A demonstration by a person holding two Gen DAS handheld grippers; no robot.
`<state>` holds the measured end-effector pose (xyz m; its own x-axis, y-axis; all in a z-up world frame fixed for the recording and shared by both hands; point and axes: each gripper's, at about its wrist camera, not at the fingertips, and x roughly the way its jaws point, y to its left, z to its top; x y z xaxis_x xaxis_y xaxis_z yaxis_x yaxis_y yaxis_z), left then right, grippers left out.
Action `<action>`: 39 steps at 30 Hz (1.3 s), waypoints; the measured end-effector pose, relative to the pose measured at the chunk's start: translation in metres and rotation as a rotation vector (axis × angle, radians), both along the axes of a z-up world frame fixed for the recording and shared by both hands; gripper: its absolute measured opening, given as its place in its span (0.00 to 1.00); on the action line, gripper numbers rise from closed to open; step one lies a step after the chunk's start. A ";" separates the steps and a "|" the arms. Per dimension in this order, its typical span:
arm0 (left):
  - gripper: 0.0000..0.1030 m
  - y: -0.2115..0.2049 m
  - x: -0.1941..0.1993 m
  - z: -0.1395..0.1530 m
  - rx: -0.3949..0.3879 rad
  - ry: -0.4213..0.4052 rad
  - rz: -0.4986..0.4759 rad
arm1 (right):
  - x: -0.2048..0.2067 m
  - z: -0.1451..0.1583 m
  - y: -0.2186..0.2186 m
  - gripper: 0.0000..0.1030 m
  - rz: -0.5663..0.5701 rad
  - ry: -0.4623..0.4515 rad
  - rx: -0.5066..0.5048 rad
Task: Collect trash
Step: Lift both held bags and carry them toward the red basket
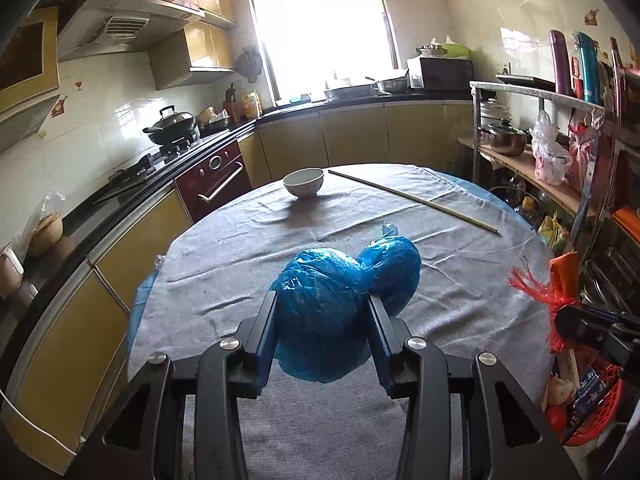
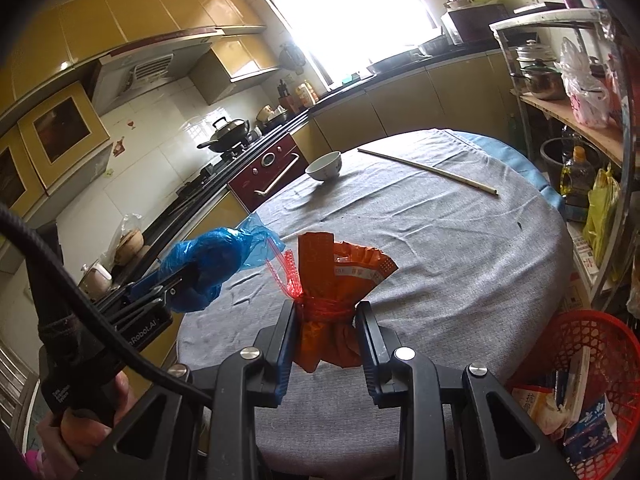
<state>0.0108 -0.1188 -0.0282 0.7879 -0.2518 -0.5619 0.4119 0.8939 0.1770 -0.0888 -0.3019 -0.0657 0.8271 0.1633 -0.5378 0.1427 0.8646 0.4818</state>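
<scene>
The left hand-held gripper (image 1: 322, 300) is clenched on a blue plastic bag (image 1: 320, 312), its two black fingers (image 1: 267, 312) pressing the sides of the bigger lump while a smaller knotted lump bulges out past the right fingertip. In the right wrist view the bag (image 2: 208, 264) hangs clear of the counter (image 2: 460, 240), off its left edge. The right hand-held gripper (image 2: 325, 312) is clamped on an orange wrapper bundle (image 2: 336, 280), gripping it at the neck where a red mesh tie (image 2: 320, 306) is wound around it; the wrapper's top fans open above the fingers and the bundle is held above the grey cloth. Far across the counter a white bowl (image 1: 303, 182) stands upright, and a long thin stick (image 1: 412, 200) lies flat, well apart from the bowl. A red basket (image 2: 592, 344) with boxes and papers inside sits just beside the counter's right edge, lower than the cloth
</scene>
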 end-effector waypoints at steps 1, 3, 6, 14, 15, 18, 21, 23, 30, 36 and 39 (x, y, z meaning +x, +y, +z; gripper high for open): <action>0.42 -0.001 0.001 0.000 0.002 0.003 -0.002 | 0.000 -0.001 -0.001 0.31 -0.002 0.001 0.002; 0.42 -0.004 0.003 -0.002 0.006 0.009 -0.004 | 0.002 -0.003 -0.005 0.31 -0.007 0.006 0.009; 0.42 -0.008 0.008 -0.004 0.014 0.016 -0.008 | 0.004 -0.006 -0.011 0.31 -0.014 0.011 0.020; 0.43 -0.023 0.020 -0.008 0.028 0.040 -0.029 | 0.010 -0.014 -0.027 0.30 -0.040 0.028 0.052; 0.43 -0.026 0.021 -0.008 0.031 0.040 -0.033 | 0.011 -0.016 -0.030 0.30 -0.045 0.030 0.061; 0.43 -0.035 0.023 -0.010 0.034 0.049 -0.049 | 0.011 -0.019 -0.038 0.30 -0.058 0.034 0.080; 0.43 -0.044 0.025 -0.011 0.041 0.053 -0.062 | 0.013 -0.022 -0.047 0.30 -0.071 0.038 0.098; 0.43 -0.050 0.027 -0.012 0.046 0.059 -0.069 | 0.014 -0.024 -0.052 0.31 -0.080 0.042 0.107; 0.43 -0.070 0.031 -0.015 0.063 0.069 -0.099 | 0.014 -0.030 -0.066 0.30 -0.106 0.051 0.134; 0.43 -0.088 0.027 -0.017 0.077 0.076 -0.143 | 0.011 -0.029 -0.075 0.31 -0.123 0.049 0.140; 0.43 -0.097 0.023 -0.018 0.084 0.078 -0.168 | 0.008 -0.027 -0.080 0.31 -0.134 0.046 0.139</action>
<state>0.0336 -0.2162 -0.0465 0.6918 -0.3259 -0.6444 0.5696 0.7948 0.2095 -0.0809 -0.3816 -0.0929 0.8217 0.1283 -0.5552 0.2768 0.7619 0.5856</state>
